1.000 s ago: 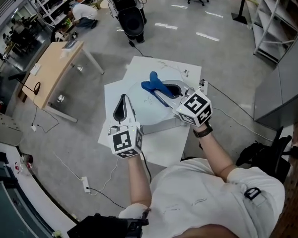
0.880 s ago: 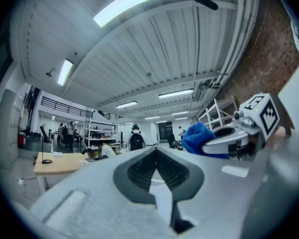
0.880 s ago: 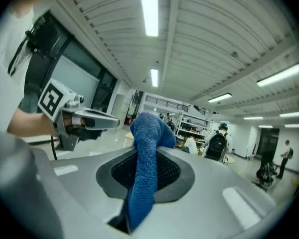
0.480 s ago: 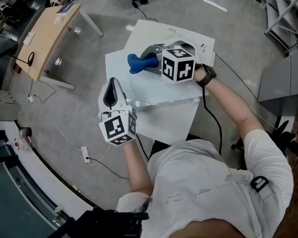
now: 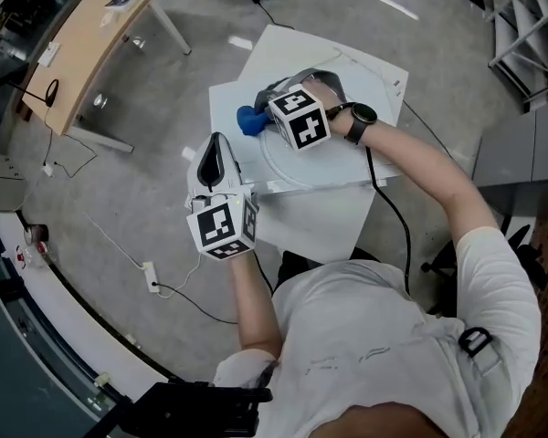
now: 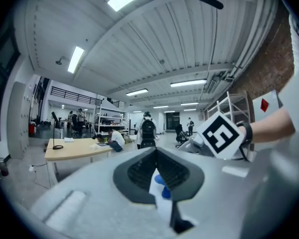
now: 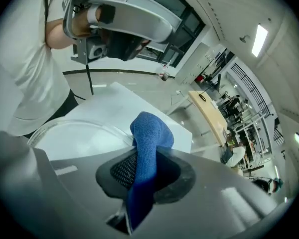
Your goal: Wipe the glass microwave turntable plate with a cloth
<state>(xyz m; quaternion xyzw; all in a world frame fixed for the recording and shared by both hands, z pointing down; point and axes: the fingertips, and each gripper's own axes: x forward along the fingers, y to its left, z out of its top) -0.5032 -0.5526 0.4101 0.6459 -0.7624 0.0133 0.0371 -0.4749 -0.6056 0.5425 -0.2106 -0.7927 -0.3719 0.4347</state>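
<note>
Head view: right gripper point(image 5: 263, 117) has swept the blue cloth point(image 5: 248, 119) across to the glass plate's point(image 5: 333, 167) left rim, so the wipe is mid-stroke. The plate sits on the white table point(image 5: 310, 219), and the left gripper point(image 5: 215, 158) is parked off its edge. Left gripper view: jaws together, with a pale sliver in the slit, probably the table behind. Right gripper view: jaws clamped on the cloth above the plate. Concrete floor point(image 5: 146, 181), wooden desk point(image 5: 82, 53), open workshop.

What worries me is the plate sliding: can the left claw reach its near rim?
Probably yes: the left claw sits at the white table's left edge beside the plate; nothing lies between.
</note>
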